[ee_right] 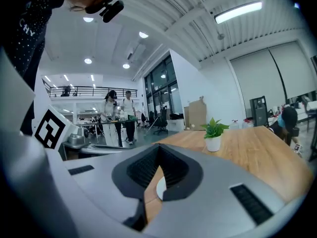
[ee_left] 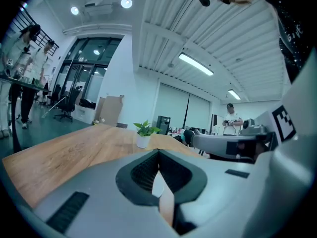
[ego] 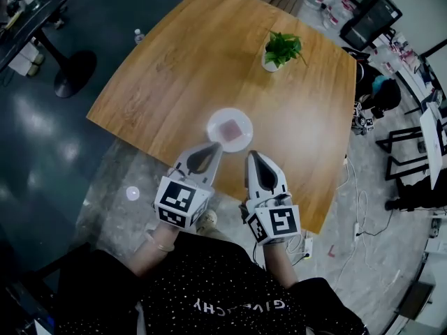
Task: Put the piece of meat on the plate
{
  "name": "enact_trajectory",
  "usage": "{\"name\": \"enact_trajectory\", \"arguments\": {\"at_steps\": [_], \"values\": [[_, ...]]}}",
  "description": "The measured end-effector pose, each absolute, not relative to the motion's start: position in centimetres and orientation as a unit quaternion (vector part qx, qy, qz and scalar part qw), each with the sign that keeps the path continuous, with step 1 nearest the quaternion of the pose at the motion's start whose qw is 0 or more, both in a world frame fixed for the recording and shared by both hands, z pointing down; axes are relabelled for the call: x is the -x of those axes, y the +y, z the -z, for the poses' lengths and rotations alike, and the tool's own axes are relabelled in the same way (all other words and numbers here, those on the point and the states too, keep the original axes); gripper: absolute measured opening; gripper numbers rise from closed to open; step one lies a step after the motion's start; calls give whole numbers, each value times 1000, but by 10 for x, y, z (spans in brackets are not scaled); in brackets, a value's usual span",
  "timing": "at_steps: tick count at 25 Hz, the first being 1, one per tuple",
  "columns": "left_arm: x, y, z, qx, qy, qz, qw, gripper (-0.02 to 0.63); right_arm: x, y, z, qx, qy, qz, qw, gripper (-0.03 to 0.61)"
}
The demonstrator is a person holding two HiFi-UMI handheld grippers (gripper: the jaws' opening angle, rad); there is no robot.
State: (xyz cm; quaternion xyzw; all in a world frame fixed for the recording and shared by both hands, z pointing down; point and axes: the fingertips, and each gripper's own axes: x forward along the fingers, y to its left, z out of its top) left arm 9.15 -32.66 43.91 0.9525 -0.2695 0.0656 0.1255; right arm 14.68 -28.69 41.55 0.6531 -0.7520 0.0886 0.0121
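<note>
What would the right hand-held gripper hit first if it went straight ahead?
Probably the white plate, holding the meat, just beyond the shut right hand-held gripper; height is unclear, so it might pass above.

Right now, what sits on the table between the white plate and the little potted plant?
Nothing: the head view shows only bare wooden table between the plate and the potted plant.

you had bright ceiling strip lights (ee_left: pixel 195 64); soft glare lay on the table (ego: pixel 181 68), the floor (ego: pixel 42 152) looked dim, gripper views bent at the edges.
</note>
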Motion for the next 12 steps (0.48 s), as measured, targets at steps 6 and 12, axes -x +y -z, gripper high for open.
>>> {"name": "enact_trajectory", "arguments": {"at_steps": [6, 12], "values": [[-62, -276, -425, -944, -303, -56, 121, 9, -126, -237, -415, -635, -767, -98, 2, 11], [-31, -233, -414, -943, -310, -51, 113, 9, -109, -194, -422, -651, -749, -123, -23, 11]]}}
